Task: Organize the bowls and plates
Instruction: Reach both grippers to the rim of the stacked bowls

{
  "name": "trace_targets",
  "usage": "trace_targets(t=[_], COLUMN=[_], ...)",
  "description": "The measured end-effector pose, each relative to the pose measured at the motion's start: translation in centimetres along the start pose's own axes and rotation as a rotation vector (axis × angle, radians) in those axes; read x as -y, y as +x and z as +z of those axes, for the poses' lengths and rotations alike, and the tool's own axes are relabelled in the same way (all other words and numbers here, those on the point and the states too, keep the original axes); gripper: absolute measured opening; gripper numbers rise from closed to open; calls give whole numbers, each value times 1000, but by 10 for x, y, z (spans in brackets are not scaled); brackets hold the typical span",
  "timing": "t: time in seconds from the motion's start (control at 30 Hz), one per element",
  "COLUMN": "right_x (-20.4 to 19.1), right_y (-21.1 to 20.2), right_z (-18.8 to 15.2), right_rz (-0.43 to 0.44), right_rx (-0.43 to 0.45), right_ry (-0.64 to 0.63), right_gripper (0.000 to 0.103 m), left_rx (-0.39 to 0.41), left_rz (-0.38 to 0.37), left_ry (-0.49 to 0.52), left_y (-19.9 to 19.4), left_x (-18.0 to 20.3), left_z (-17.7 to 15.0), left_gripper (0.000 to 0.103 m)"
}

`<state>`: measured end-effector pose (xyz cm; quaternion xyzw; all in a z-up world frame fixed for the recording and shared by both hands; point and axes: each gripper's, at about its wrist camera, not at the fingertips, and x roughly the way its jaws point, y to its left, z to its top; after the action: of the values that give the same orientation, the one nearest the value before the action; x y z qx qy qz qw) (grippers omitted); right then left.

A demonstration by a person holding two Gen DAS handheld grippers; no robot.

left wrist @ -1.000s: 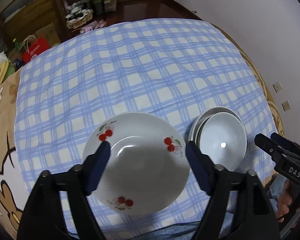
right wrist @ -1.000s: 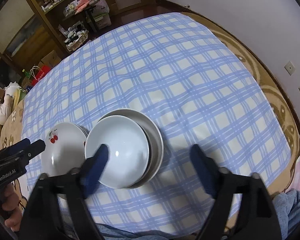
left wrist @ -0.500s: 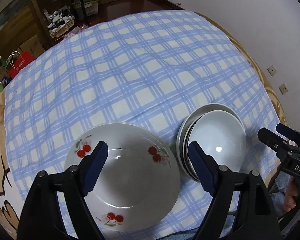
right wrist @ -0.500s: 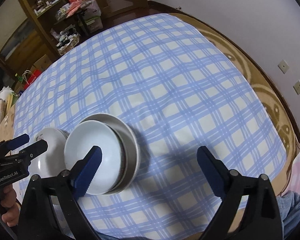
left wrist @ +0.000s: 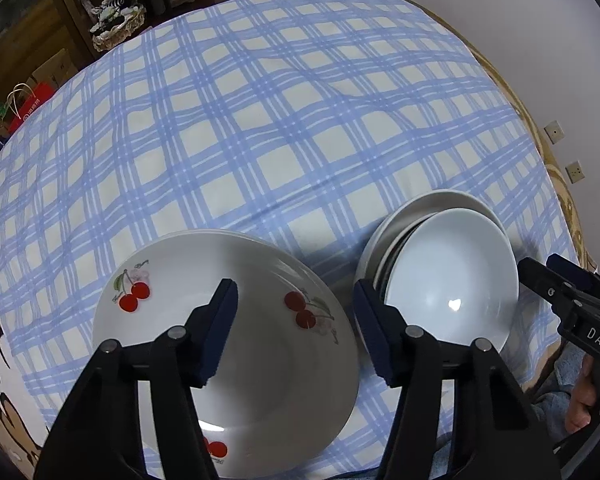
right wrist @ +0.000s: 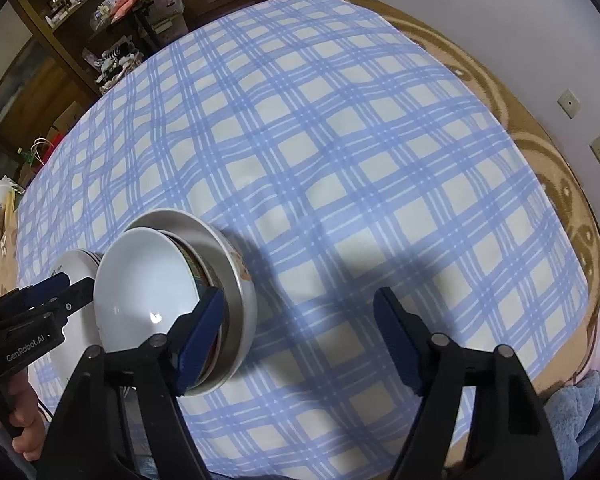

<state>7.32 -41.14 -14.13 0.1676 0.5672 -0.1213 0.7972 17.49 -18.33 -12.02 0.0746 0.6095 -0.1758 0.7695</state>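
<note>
Step in hand: paired approach to crockery on blue-and-white checked tablecloth [left wrist: 284, 128]
- Left gripper [left wrist: 294, 330]: closing astride right rim of white cherry-printed ceramic plate [left wrist: 172, 312], nothing pinched
- Right gripper [right wrist: 300, 338]: closing astride right rim of stacked white ceramic bowls [right wrist: 148, 280], nothing pinched
- Next: pads seated on each rim before lifting

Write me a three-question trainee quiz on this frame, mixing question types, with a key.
1. True or false: the cherry plate lies to the right of the bowl stack in the left wrist view.
2. What fruit decorates the plate?
3. Multiple choice: the top bowl in the stack is A) plain white inside B) full of food C) upside down.

Key:
1. False; it lies to the left, on the checked tablecloth.
2. Red cherries.
3. A.
</note>
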Motion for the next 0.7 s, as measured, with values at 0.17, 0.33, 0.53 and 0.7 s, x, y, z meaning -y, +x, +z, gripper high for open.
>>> trace_targets(t=[0.17,0.33,0.53,0.7], right_x=[2,4,4,4], right_y=[4,9,14,18], right_z=[1,0,0,0], right_rz=[1,16,15,22], right_rx=[-12,-35,-60,-82], right_ry=[1,12,16,20], right_gripper=[80,80,80,73], left_rx=[-6,-4,-7,-17], left_rz=[-16,0,0,-38], left_ry=[23,37,34,-7], left_y=[4,5,5,9], left_x=[5,9,9,4], left_z=[1,3,5,7], left_gripper=[57,57,57,57])
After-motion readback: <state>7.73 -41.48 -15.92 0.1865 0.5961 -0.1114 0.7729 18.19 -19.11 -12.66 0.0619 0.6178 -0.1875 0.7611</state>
